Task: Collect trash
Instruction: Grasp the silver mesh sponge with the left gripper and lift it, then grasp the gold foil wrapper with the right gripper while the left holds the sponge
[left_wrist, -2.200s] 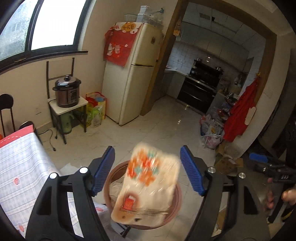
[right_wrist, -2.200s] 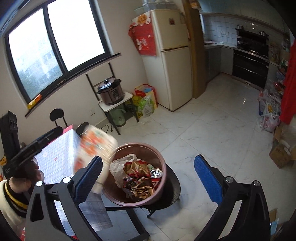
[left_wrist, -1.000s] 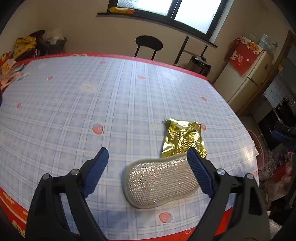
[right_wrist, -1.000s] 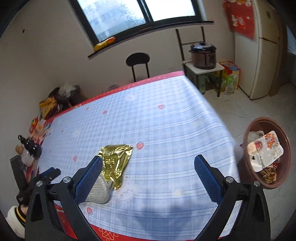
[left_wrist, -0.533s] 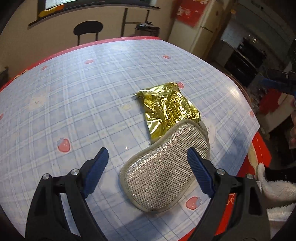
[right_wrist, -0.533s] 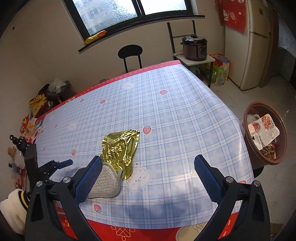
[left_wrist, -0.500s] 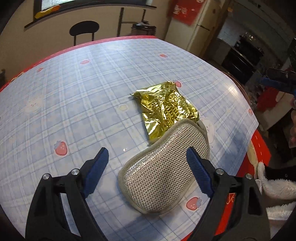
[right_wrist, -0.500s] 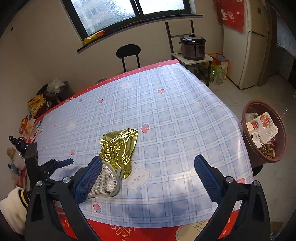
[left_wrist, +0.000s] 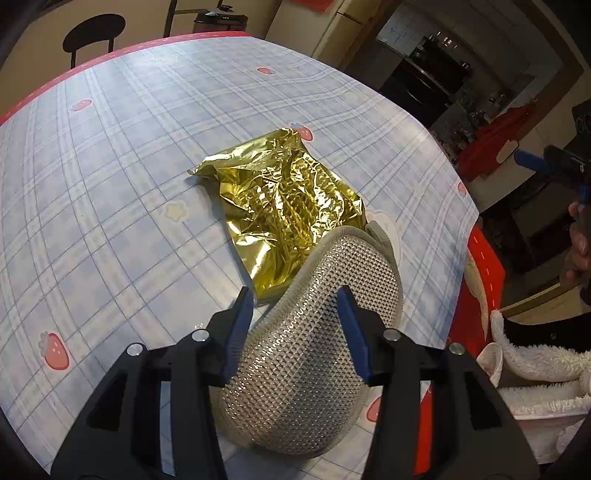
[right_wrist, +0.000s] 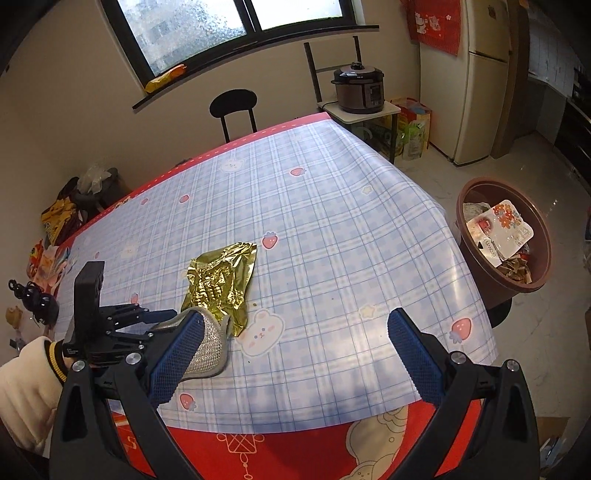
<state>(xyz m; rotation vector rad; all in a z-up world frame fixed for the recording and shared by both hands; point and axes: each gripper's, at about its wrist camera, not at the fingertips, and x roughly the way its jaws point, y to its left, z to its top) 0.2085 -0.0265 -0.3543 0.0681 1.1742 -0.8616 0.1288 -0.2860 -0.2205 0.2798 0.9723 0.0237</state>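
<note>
Since a second ago the left gripper (left_wrist: 295, 317) has dropped low over the near edge of the table (left_wrist: 110, 155), and its jaws have just been closing, with the silver mesh scouring pad (left_wrist: 314, 354) now between them. That pad is a rounded oblong of glittering woven mesh with a grey fabric border, and its left edge is lifted and curled against the left blue pad; the right blue pad lies over the mesh. Whether both pads actually press it cannot be told, so the grip is unsure. At twelve o'clock from the pad lies the gold foil wrapper (left_wrist: 284, 195), crumpled, shiny and flat, its near corner tucked under the pad's rim.

From the right wrist view the right gripper (right_wrist: 291, 349) stands wide apart and holds nothing, hovering above the table's near edge. A glossy blue plaid tablecloth (right_wrist: 332, 229) with strawberry and bear prints and a red border covers the table. At three o'clock, on the floor beside the table, a brown round bin (right_wrist: 476, 236) holds a white printed packet (right_wrist: 498, 229) atop other rubbish. A black chair (right_wrist: 233, 105) stands at the far side at twelve o'clock, a pressure cooker (right_wrist: 357, 88) on a small stand at one o'clock.
</note>
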